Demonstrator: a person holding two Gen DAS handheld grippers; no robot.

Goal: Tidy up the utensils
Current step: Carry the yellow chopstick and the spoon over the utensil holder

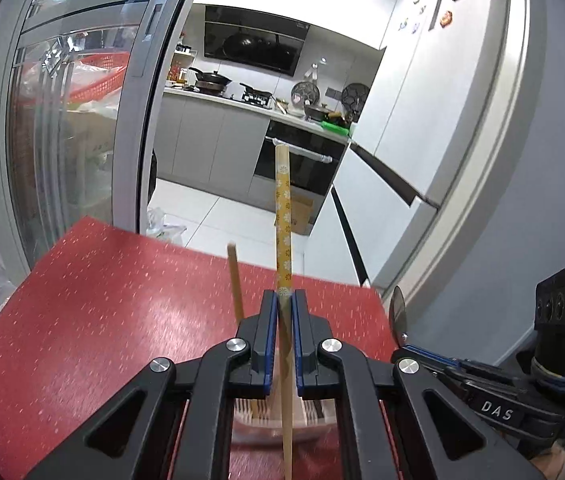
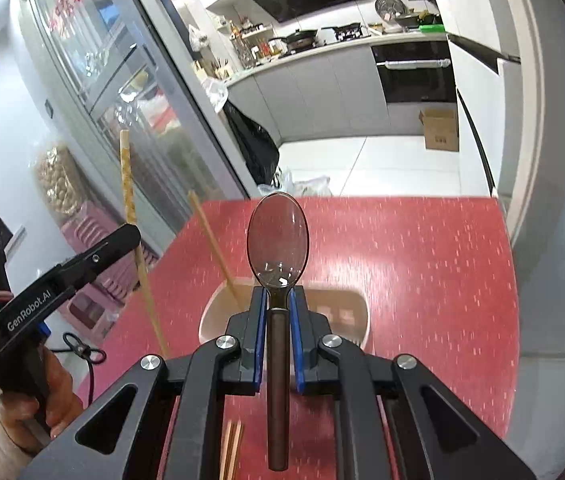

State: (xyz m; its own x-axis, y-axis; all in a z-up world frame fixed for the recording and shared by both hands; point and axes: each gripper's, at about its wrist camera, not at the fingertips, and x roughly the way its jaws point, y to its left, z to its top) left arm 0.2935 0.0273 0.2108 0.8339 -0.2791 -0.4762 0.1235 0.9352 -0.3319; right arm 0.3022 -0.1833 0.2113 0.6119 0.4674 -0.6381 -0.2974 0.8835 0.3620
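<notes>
**Operator:** While both tools hang over the red table (image 2: 422, 264), what does each one hold?

**Manual:** Your left gripper (image 1: 285, 300) has its jaws drawn narrow on a patterned chopstick (image 1: 283, 216). The blue pads clamp it near mid-length. The yellow flowered end points up and far; the plain end runs down past the pads, toward the near edge of the view. Your right gripper (image 2: 275, 300) is clamped on a spoon (image 2: 277, 236). The pads grip the neck just below the bowl. The dark handle runs back between the jaws toward you. The bowl faces the camera and looks dark and translucent.

**Operator:** Where is the container?

**Manual:** A pale utensil holder (image 2: 346, 312) stands on the red table, directly below and just beyond the right jaws. In the left view it shows under the left jaws, with slotted compartments. One plain chopstick (image 2: 212, 240) stands in it, leaning left. Which compartment holds it cannot be told.

**Operator:** Anything else on the table?

**Manual:** More wooden sticks (image 2: 231, 448) lie at the near edge, under the right gripper. You can see your hand (image 2: 54, 392) on the left tool's handle at the left of the right view
</notes>
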